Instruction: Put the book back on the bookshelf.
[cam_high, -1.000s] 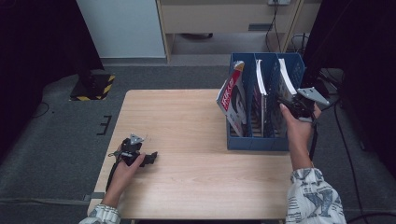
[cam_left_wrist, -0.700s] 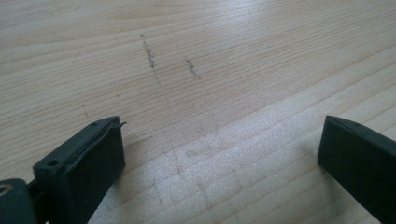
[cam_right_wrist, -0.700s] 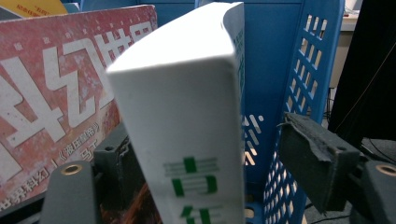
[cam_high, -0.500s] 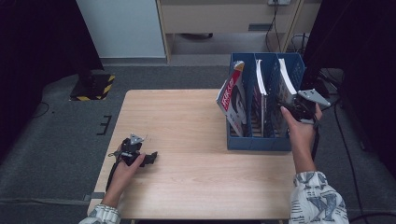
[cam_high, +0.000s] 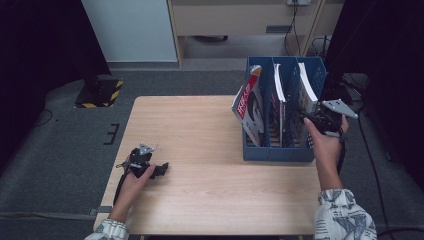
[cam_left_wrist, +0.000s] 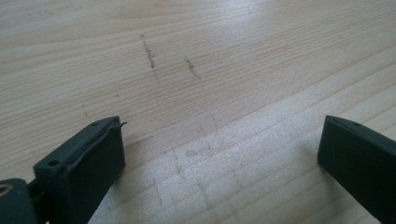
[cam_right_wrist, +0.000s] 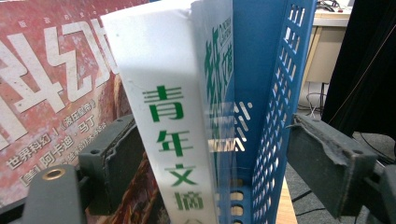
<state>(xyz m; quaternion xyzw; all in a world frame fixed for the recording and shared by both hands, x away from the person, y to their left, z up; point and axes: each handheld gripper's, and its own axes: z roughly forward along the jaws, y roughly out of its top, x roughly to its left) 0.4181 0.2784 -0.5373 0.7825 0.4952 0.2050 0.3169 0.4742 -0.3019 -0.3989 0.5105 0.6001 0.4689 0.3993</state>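
My right gripper (cam_right_wrist: 219, 154) has just been opening; the white magazine (cam_right_wrist: 173, 116) and blue rack wall (cam_right_wrist: 271, 93) stand between unclamped jaws — released, filed.

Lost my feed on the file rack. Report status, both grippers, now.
Right gripper open, jaws just widening, straddling the white magazine and blue rack wall. Left gripper open, over bare table. Nothing in the way.

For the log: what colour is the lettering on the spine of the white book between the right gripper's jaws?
Green, on the white book; clearest in the right gripper view.
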